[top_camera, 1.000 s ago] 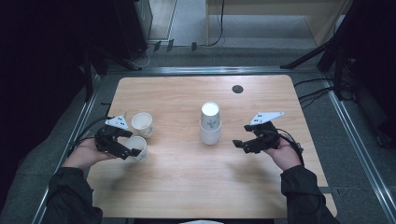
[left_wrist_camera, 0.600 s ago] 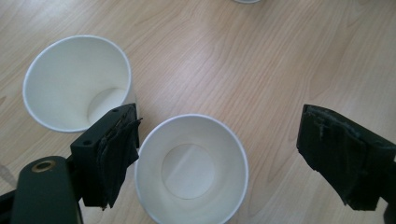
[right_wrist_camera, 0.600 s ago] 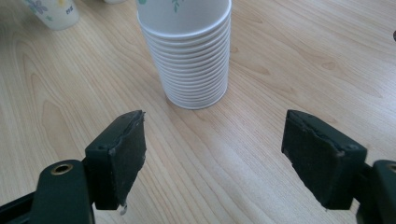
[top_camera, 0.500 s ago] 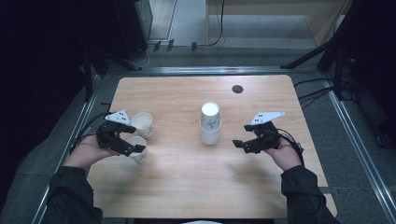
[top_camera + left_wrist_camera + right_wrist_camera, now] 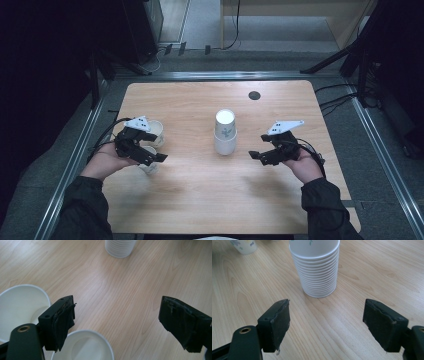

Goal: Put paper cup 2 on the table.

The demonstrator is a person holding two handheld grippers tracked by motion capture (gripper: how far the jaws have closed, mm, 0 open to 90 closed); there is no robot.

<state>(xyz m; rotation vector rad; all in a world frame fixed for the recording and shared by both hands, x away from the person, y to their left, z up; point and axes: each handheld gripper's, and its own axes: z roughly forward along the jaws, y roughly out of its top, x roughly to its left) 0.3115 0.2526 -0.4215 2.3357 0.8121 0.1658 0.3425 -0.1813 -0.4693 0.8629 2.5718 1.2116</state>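
A tall stack of upside-down white paper cups (image 5: 225, 134) stands mid-table; in the right gripper view the stack (image 5: 318, 270) is straight ahead of the jaws. Two upright cups stand at the left: the far cup (image 5: 156, 130) and the near cup (image 5: 149, 166). My left gripper (image 5: 156, 151) hovers open over them. In the left gripper view (image 5: 116, 322) its left jaw sits between the far cup (image 5: 20, 305) and the near cup (image 5: 85, 347), with bare wood between the jaws. My right gripper (image 5: 257, 148) rests open to the right of the stack, jaws (image 5: 325, 322) empty.
The wooden table (image 5: 200, 200) has a dark round hole (image 5: 254, 95) near its far edge. Metal rails (image 5: 75, 160) run along the sides, and cables (image 5: 335, 92) lie at the far right. A printed cup (image 5: 243, 246) stands beyond the stack in the right gripper view.
My left gripper has risen and shifted slightly right, off the near cup, which stays standing on the table. The right gripper and the stack have not moved.
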